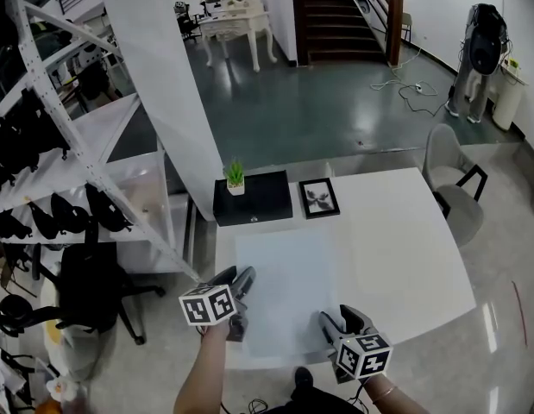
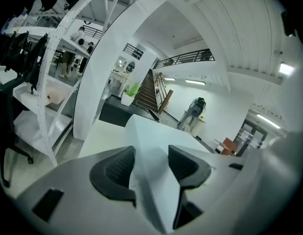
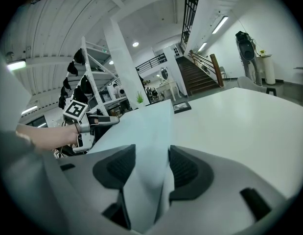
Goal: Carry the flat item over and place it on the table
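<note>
A pale, thin flat sheet (image 1: 288, 287) hangs over the near part of the white table (image 1: 405, 248). My left gripper (image 1: 242, 293) is shut on its near left edge, and my right gripper (image 1: 331, 328) is shut on its near right edge. In the left gripper view the sheet (image 2: 151, 151) runs up between the two dark pads (image 2: 117, 168) toward the table. Seen from the right gripper view, the sheet (image 3: 141, 136) stretches from my jaws to the left gripper (image 3: 104, 121) at the far corner.
At the table's far side lie a black box (image 1: 254, 198) with a small potted plant (image 1: 235, 178) and a framed picture (image 1: 318, 197). A metal shelf rack (image 1: 68, 145) stands left, a grey chair (image 1: 452, 179) right, a white column (image 1: 163, 84) behind.
</note>
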Motion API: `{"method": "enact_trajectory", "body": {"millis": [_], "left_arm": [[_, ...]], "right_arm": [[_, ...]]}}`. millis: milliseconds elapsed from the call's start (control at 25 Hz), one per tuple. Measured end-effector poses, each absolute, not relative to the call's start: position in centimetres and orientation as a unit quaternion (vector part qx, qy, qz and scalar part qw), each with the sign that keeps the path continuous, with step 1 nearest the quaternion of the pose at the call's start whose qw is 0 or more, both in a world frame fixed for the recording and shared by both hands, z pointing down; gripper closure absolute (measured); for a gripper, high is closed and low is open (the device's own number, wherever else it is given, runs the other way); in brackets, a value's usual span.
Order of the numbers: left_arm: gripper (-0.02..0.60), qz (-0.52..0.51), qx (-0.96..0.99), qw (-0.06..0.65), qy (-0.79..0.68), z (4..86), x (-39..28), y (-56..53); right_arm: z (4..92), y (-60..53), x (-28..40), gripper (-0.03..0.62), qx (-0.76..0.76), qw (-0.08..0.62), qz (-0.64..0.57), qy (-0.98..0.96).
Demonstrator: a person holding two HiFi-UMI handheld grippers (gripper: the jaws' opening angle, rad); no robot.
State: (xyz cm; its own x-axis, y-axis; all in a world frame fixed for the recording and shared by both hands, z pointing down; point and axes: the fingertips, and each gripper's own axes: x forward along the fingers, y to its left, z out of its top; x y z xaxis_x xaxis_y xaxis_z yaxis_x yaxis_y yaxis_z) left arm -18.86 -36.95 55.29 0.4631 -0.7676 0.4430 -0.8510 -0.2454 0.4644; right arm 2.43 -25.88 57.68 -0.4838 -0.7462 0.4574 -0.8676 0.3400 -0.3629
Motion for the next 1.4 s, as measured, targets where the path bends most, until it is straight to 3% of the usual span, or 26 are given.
{"method": "enact_trajectory", "body": {"millis": [1400], "left_arm": [[0.360,0.125,0.763,0.365,-0.518,58.2,-18.6,-39.0]], "right_arm": [[59.0,-27.0,2.5,0.376,0.507,0.107,0.314,-0.796]]}}
